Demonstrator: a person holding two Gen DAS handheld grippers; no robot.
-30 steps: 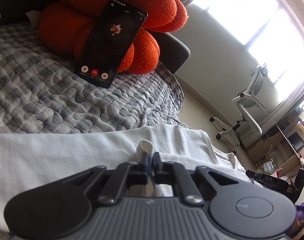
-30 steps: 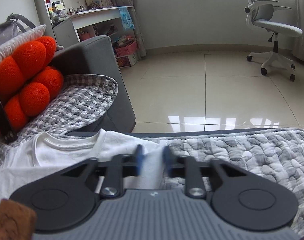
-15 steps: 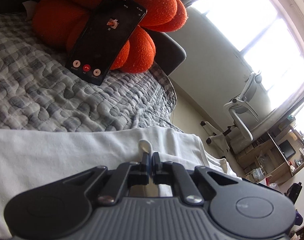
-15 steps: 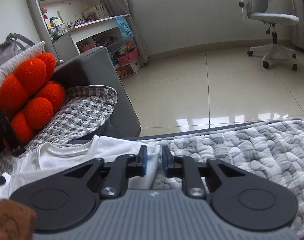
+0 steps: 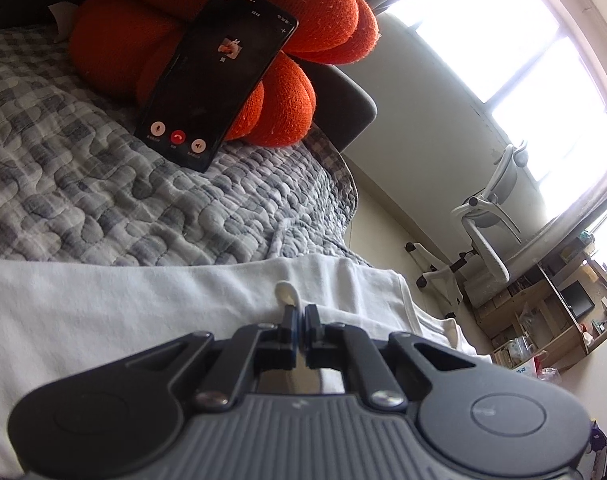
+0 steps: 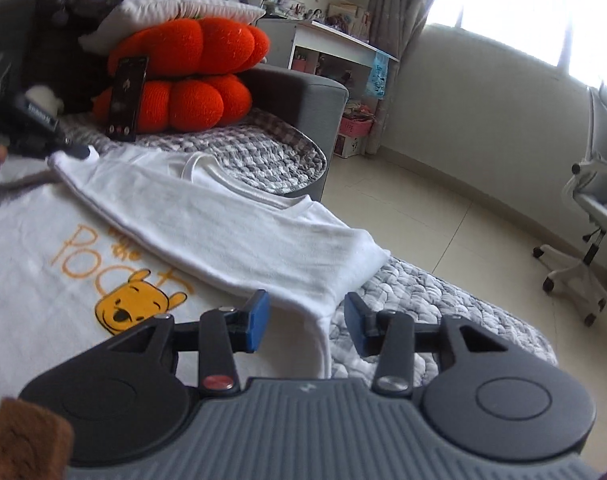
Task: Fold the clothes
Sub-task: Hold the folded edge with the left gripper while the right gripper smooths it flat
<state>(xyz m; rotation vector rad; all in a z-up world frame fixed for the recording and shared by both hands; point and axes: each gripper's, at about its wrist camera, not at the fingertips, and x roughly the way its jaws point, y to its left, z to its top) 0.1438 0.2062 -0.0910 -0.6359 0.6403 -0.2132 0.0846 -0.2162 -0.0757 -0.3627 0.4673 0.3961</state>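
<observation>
Pinching a fold of the white shirt (image 5: pixel 143 312) mid-frame, the left claw (image 5: pixel 301 320) could lose thin cloth; the right claw (image 6: pixel 305 322) gapes empty above the folded sleeve (image 6: pixel 263 248) on the bed (image 6: pixel 443 296).

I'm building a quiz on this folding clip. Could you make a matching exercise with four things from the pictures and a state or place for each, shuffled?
Things:
1. left gripper
2. right gripper
3. phone
4. white T-shirt

States or places:
A. open, jaws apart above the shirt's edge
B. propped against the orange cushion, call screen lit
C. shut on a pinch of white cloth
D. spread on the grey quilt, one side folded over the bear print

Pairs: 1-C, 2-A, 3-B, 4-D
</observation>
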